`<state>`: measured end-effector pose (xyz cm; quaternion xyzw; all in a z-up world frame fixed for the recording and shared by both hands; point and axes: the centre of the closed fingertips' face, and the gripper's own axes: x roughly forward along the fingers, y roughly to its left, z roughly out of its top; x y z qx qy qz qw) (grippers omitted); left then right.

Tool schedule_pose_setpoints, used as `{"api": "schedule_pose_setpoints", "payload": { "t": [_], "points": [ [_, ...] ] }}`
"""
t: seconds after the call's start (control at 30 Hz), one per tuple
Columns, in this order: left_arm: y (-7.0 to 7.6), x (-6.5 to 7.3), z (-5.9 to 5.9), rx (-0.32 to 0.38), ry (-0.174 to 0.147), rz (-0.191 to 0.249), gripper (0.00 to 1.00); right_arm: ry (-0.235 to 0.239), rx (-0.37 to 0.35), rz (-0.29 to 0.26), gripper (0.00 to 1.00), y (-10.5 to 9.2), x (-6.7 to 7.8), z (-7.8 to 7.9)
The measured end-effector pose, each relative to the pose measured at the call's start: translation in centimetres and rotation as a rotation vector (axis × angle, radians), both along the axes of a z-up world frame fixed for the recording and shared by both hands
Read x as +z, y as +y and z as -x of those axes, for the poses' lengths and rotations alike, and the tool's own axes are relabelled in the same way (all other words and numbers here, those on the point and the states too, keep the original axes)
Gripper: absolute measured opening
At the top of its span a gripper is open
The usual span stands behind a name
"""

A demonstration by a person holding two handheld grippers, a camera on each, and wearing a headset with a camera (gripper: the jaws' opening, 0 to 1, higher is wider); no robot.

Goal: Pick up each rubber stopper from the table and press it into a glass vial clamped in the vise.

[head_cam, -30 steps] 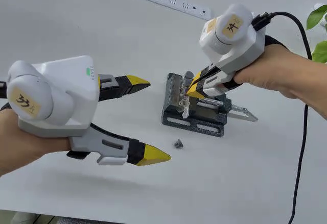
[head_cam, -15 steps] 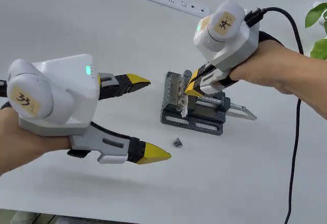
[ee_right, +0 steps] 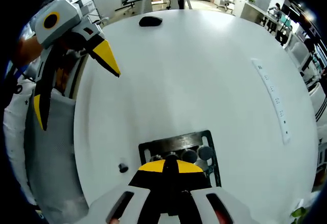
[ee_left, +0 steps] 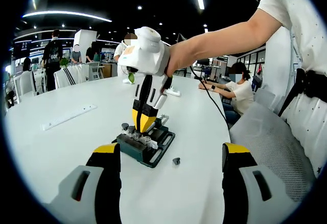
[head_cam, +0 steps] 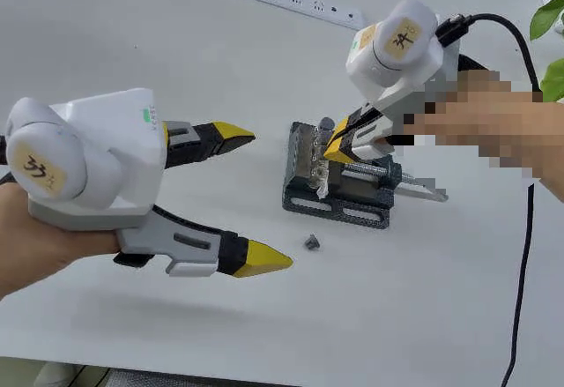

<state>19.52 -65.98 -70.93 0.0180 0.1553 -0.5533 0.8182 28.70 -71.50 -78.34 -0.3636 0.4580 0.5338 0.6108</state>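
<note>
Right gripper (head_cam: 339, 151) jaws closed, likely pressing at vise (head_cam: 339, 212). Left gripper (head_cam: 264, 195) jaws wide, empty. Next: fine pinch on stopper (head_cam: 311, 243) beside vise.

At the left of the head view, a tan sticker (head_cam: 38, 175) on the round end of the left gripper (head_cam: 269, 197) bears black handwriting that reads like 33. At the upper right, a second sticker (head_cam: 402, 40) on the right gripper (head_cam: 333, 152) carries handwriting that looks like 34, though not surely. The grey print (head_cam: 151, 114) on the left gripper's white shell is too small to read.
</note>
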Motion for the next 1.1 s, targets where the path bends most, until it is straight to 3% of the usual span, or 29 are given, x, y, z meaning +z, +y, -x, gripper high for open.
{"api": "schedule_pose_setpoints", "payload": {
  "t": [0.43, 0.9, 1.1],
  "points": [
    [-0.1, 0.2, 0.2, 0.001, -0.003, -0.021, 0.8, -0.053, -0.059, -0.053, 0.1, -1.5, 1.7, -0.2],
    [0.3, 0.7, 0.5, 0.01, -0.012, -0.063, 0.83, -0.12, -0.186, -0.204, 0.23, -3.8, 4.5, -0.2],
    [0.8, 1.0, 0.5, 0.022, -0.011, -0.073, 0.85, -0.129, -0.214, -0.275, 0.34, -4.2, 5.0, 0.7]
  ]
}}
